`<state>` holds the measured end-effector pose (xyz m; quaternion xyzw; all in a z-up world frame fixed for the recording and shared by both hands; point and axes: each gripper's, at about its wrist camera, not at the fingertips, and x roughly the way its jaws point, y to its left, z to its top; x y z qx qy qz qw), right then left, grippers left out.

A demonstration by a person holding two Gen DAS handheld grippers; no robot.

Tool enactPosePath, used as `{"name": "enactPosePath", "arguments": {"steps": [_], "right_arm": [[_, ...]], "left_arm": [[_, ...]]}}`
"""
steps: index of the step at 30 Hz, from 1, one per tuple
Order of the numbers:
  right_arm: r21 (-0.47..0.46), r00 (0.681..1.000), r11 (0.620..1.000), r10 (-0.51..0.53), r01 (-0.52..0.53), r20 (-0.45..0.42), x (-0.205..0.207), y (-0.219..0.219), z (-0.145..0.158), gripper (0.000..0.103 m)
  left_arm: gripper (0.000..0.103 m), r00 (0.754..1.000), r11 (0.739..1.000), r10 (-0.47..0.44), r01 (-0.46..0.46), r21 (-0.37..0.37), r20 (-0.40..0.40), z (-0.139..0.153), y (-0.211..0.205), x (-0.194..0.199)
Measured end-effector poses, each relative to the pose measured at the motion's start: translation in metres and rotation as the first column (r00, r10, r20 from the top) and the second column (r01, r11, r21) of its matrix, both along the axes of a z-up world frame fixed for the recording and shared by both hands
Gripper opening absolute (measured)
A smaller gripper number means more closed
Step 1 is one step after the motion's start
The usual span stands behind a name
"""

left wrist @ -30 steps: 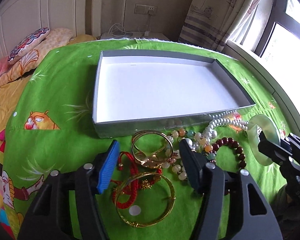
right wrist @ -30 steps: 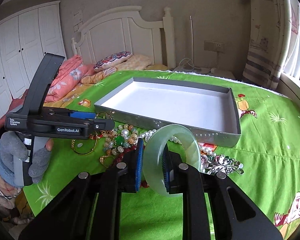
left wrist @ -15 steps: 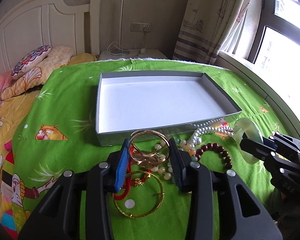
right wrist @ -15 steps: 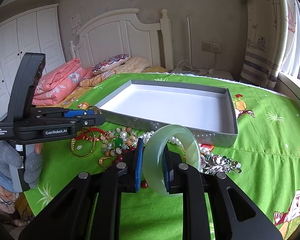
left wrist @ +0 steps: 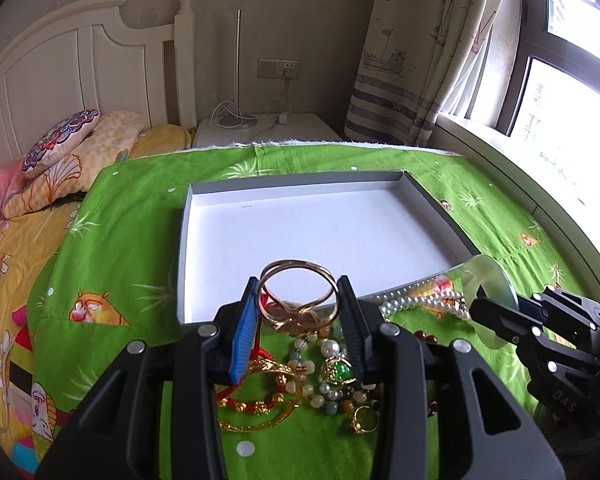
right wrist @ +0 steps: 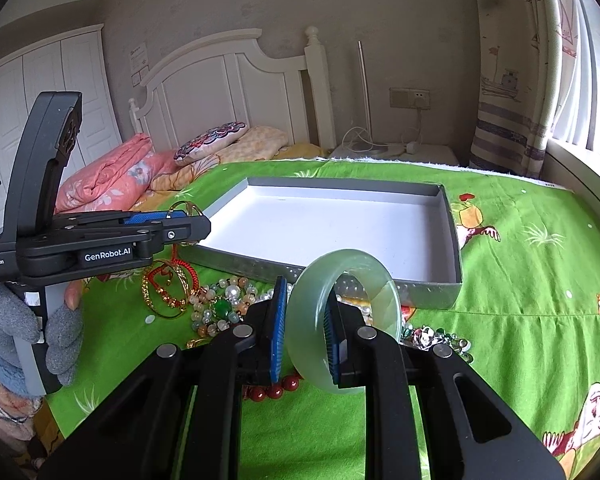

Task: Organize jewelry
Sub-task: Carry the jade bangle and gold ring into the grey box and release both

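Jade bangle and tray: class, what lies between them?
In the right wrist view, white pearl beads lie on the cloth between the jade bangle and the tray.

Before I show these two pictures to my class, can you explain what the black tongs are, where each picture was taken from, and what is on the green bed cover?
There is no robot here. A person holds a pair of hand-operated tongs in each hand, and a small camera on each looks forward along its two fingers.

One picture comes from the left tongs. They are shut on a gold bangle, lifted in front of the open grey box.

The other comes from the right tongs, shut on a pale green jade bangle. It also shows the gloved left hand.

The white inside of the box looks empty. On the green bed cover lie a pearl necklace, a red cord bracelet, and other beads and rings.
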<state>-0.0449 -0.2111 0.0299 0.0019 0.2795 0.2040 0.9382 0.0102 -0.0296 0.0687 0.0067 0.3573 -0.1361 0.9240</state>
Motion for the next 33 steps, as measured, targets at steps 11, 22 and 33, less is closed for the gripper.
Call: {"name": "enactPosePath", "arguments": {"steps": [11, 22, 33], "right_arm": [[-0.041, 1.0, 0.999, -0.029, 0.03, 0.01, 0.047, 0.011, 0.018, 0.019], [-0.047, 0.996, 0.997, -0.068, 0.066, -0.049, 0.094, 0.015, 0.013, 0.019], [-0.048, 0.997, 0.997, -0.058, 0.056, -0.047, 0.087, 0.015, 0.007, 0.02]], "left_arm": [[0.038, 0.999, 0.999, 0.04, -0.04, 0.011, -0.001, 0.002, -0.008, 0.038], [0.038, 0.993, 0.997, -0.021, 0.012, -0.078, -0.12, -0.014, 0.008, 0.078], [0.038, 0.992, 0.984, -0.081, 0.064, -0.164, -0.099, 0.004, 0.026, 0.064]]}}
